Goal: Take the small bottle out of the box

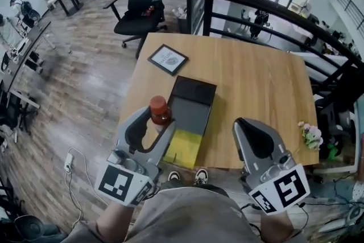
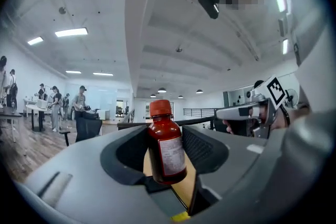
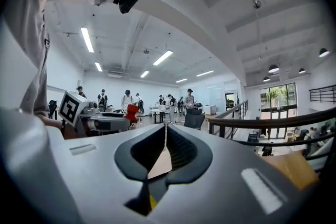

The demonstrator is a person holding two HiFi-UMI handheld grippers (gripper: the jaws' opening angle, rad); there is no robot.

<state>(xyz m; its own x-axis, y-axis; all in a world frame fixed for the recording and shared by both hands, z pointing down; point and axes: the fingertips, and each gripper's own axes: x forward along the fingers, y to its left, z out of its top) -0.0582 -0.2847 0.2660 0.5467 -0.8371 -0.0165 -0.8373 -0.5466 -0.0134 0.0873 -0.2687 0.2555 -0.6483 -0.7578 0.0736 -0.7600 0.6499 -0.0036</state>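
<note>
Left gripper view | our left hand-held gripper (image 2: 167, 136) pinches the small bottle (image 2: 165, 147) by its label, up above the box (image 1: 190, 116) | right hand-held gripper (image 3: 165, 128): 2 jaws together, holding nothing | bottle looks light, hard, slippery; we squeeze its middle gently.

Small bottle (image 2: 166, 144) label: print too blurred to read.
Bottle base, head view: hidden by left gripper (image 1: 158, 118) jaws.
Box (image 1: 193, 108) near-left corner: behind that gripper.
Framed sign (image 1: 168, 59): lettering too small.
</note>
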